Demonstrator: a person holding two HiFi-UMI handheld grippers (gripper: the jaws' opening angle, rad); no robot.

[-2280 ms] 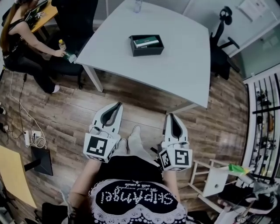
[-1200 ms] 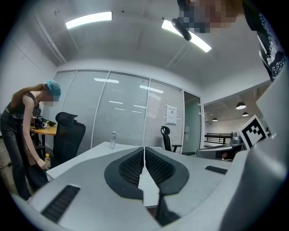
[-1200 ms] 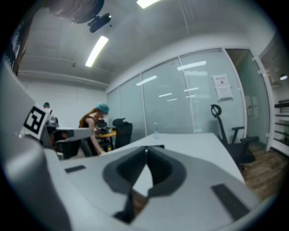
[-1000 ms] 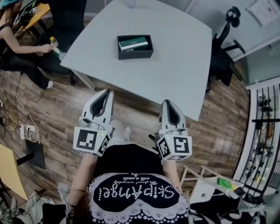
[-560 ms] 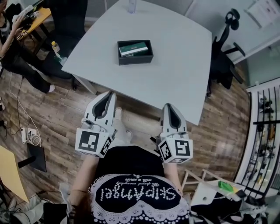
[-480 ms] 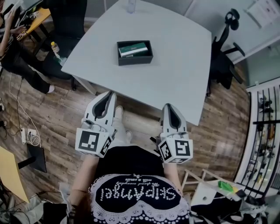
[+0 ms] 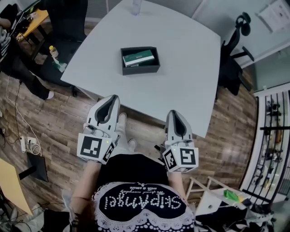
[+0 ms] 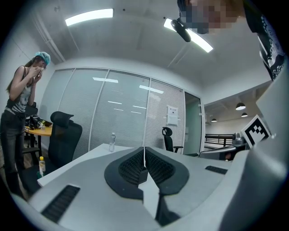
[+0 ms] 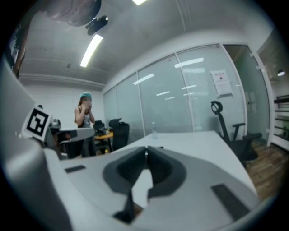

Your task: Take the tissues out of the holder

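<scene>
A black open holder sits on the white table, with a green-and-white tissue pack lying inside it. My left gripper is shut and empty, held over the floor just short of the table's near edge. My right gripper is also shut and empty, beside it at the table's near edge. In the left gripper view the jaws meet at their tips. The right gripper view shows the same closed tips. The holder is well ahead of both grippers.
A clear bottle stands at the table's far edge. Black office chairs stand at the right and far left. A person stands at a desk to the left. A white rack is at lower right.
The head camera has moved closer to the table, so the holder sits lower in view. Both grippers stay shut and level. The person at the left has moved off toward the frame's edge.
</scene>
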